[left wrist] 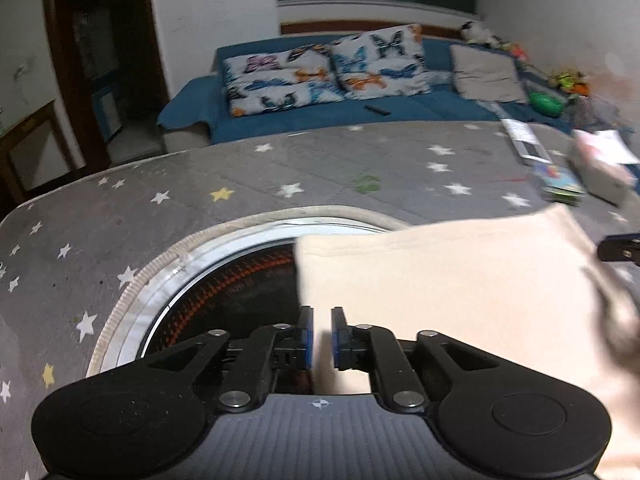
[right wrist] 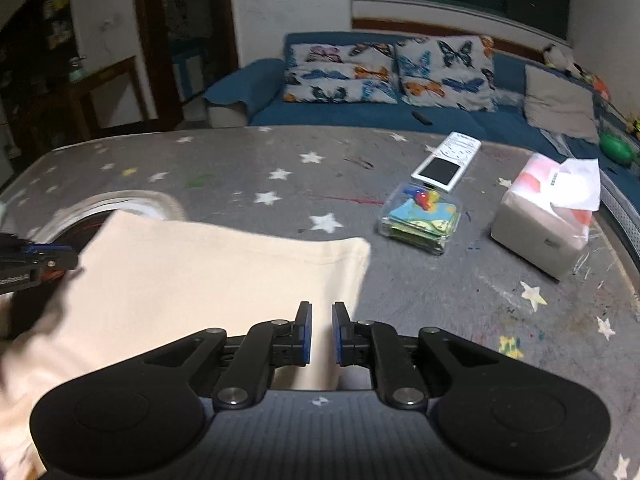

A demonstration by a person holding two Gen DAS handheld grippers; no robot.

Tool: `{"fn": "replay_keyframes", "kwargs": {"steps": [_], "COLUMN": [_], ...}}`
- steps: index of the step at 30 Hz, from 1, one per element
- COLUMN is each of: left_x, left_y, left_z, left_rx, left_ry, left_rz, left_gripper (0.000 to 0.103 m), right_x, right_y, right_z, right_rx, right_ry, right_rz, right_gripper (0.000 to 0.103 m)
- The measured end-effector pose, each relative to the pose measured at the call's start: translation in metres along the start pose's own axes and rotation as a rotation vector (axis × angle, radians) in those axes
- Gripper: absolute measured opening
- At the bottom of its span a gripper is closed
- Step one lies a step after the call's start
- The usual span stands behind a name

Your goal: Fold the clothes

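My left claw (left wrist: pixel 322 338) and right claw (right wrist: pixel 321 334) each pinch the cloth's (right wrist: pixel 200 280) near edge; it stretches sideways between them.

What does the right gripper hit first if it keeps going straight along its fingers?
Most likely the cream garment: it lies directly under and ahead of the right gripper, whose jaws are nearly closed. Past the cloth's far edge comes the grey star-print table cover. Depth is hard to judge in this fisheye view.

Two wrist views, angled down, sharing cream cloth (left wrist: pixel 440 280)
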State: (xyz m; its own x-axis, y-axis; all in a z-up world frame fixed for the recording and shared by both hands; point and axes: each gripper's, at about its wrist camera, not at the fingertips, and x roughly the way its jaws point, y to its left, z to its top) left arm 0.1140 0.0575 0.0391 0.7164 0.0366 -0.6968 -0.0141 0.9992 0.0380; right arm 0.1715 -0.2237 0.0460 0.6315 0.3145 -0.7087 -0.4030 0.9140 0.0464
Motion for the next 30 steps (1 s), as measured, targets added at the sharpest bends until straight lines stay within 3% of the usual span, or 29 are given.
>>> {"fn": "replay_keyframes", "kwargs": {"steps": [1,5,6,12,16,19,21,23,30], "left_x": [-0.010,-0.054,-0.065,-0.117,-0.125,-0.117,-0.112,-0.112,-0.148], "left_y": [-0.003,-0.020,-0.025,-0.058,-0.077,-0.082,-0.084,-0.084,-0.070], "left_z": [-0.004,-0.024,-0.030,-0.066,-0.085,-0.095,-0.101,-0.108,-0.116], "left_rx": [0.008,0.037,0.049,0.164,0.248,0.279,0.298,0.304,0.227], "left_ry": [-0.006,-0.039,-0.048,-0.102,-0.124,-0.108,-0.097,-0.095,-0.169], "left_rz": [-0.024,-0.121,-0.146,-0.283,-0.267,-0.231,-0.226,-0.217,-0.231], "left_gripper": [0.016,0.045,0.045,0.056,0.057,0.051,0.021,0.010,0.005], "right_x": [-0.009,-0.050,-0.060,-0.101,-0.118,-0.123,-0.124,-0.123,-0.123], "right_y": [0.004,0.026,0.031,0.059,0.074,0.084,0.090,0.095,0.120], "right_z": [-0.004,-0.024,-0.029,-0.063,-0.082,-0.090,-0.092,-0.094,-0.109], "right_rx": [-0.015,-0.083,-0.097,-0.144,-0.157,-0.176,-0.185,-0.184,-0.263], "right_ry": [-0.005,-0.021,-0.025,-0.012,-0.012,-0.016,-0.018,-0.014,-0.012], "right_rz": [0.011,0.077,0.093,0.171,0.213,0.230,0.237,0.245,0.250], "right_gripper": [0.011,0.017,0.022,0.029,0.032,0.033,0.033,0.033,0.033]}}
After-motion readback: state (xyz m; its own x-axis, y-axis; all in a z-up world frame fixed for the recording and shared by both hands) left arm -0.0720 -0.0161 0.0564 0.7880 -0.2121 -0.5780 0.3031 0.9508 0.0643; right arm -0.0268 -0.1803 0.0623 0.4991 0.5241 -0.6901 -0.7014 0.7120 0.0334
